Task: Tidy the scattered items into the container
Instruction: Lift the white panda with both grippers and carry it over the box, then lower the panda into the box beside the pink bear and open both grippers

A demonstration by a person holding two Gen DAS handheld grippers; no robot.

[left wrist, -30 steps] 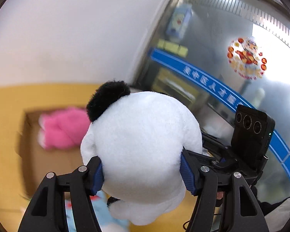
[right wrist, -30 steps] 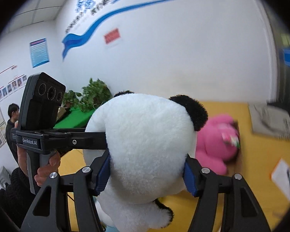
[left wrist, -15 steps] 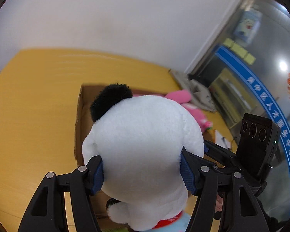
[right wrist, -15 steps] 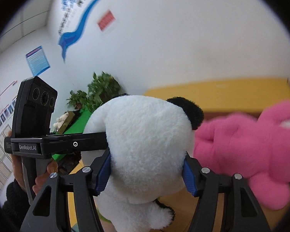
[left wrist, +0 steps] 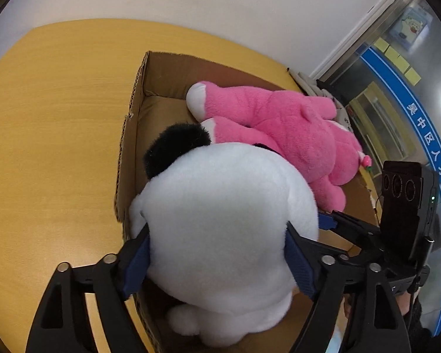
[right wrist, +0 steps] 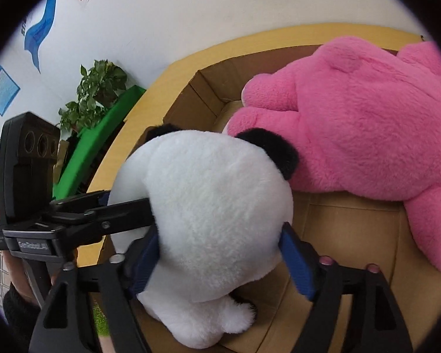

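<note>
Left tongs [left wrist: 217,253] and right tongs [right wrist: 220,260]: both opening, blue pads flanking the panda plush [left wrist: 220,229] head, barely touching | panda: lower centre, over the cardboard box [left wrist: 132,135], beside pink plush [left wrist: 294,135] inside | handling: light, soft, squashy; best held across the round head | box on yellow tabletop [left wrist: 53,123].

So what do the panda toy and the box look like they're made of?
Panda plush: soft white pile fabric with black fuzzy ears, likely synthetic and stuffed. Cardboard box: brown corrugated board, matte; the fluting shows along its cut rim.
</note>
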